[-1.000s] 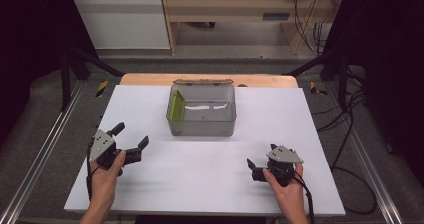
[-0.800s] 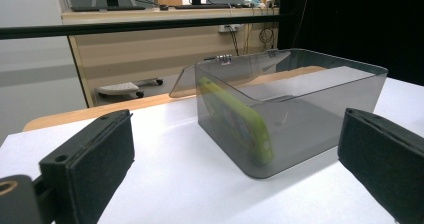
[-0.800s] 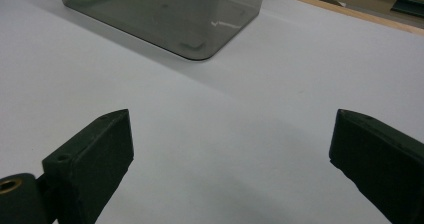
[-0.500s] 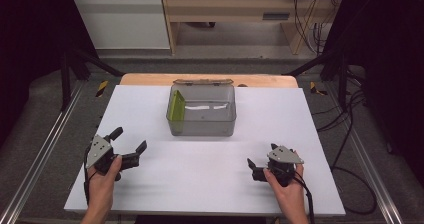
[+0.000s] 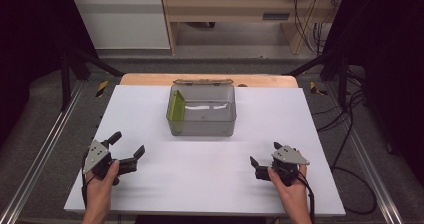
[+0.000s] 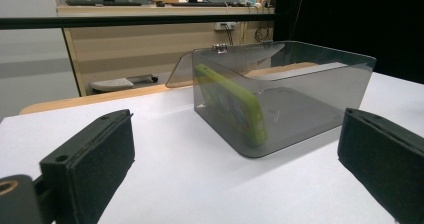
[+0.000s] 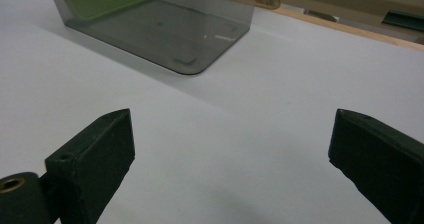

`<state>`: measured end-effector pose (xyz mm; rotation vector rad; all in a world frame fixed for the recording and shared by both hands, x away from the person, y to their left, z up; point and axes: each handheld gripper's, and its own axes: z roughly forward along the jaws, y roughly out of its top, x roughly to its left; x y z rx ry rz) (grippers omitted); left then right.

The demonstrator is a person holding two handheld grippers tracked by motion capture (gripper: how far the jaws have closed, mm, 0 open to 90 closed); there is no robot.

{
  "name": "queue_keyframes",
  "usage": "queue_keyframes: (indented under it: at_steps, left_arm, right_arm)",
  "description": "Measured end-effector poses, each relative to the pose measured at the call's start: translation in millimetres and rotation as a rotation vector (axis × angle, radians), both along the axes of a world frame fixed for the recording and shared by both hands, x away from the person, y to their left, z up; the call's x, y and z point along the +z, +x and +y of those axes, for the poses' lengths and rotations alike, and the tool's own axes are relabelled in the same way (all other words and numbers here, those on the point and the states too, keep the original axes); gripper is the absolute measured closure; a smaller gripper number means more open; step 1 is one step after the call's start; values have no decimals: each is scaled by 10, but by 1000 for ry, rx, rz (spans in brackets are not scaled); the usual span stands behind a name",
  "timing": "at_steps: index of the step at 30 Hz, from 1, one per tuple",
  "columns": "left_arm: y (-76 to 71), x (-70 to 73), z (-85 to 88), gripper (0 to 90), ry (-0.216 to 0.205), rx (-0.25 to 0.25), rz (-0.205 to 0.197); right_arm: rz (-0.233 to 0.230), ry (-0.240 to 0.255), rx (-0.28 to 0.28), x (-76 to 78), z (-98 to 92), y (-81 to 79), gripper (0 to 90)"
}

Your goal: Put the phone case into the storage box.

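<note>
A smoky transparent box (image 5: pixel 202 115) stands at the middle back of the white table (image 5: pixel 200 176), its lid (image 5: pixel 202 82) swung open behind it. Inside, a lime-green phone case (image 5: pixel 175 106) leans on edge against the left wall. In the left gripper view the box (image 6: pixel 300 94) and case (image 6: pixel 235 101) lie straight ahead. My left gripper (image 5: pixel 129 144) is open near the front left, held by a hand, nothing between its jaws. My right gripper (image 5: pixel 265 154) is open at the front right, also empty. The right gripper view has the box (image 7: pixel 165 34) up ahead to the left.
A wooden board edge (image 5: pixel 150 78) runs behind the white sheet. Metal rails (image 5: pixel 45 149) flank the table on both sides. Cables (image 5: pixel 350 134) trail on the floor at the right. Wooden furniture (image 5: pixel 230 9) stands beyond the table.
My left gripper has drawn back a little toward the front edge of the table, still open. The right gripper and the box have not moved.
</note>
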<state>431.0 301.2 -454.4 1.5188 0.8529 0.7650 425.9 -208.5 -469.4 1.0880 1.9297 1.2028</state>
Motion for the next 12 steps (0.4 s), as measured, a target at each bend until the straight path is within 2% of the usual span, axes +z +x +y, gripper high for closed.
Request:
queue_keyframes:
  at_steps: [3, 4, 9, 12]
  left_arm:
    - [-3, -20, 32, 15, 13, 2, -2]
    - [-3, -33, 46, 16, 23, -2, 5]
    - [-16, -82, 42, 16, 42, -11, 11]
    - [-24, -116, 29, 15, 12, -23, 34]
  right_arm:
    - [-31, 17, -13, 5, -74, 1, 53]
    - [-59, 32, -28, 9, -130, -1, 56]
    - [-91, 70, -62, -8, -273, -7, 56]
    - [-86, 84, -78, -23, -321, -3, 55]
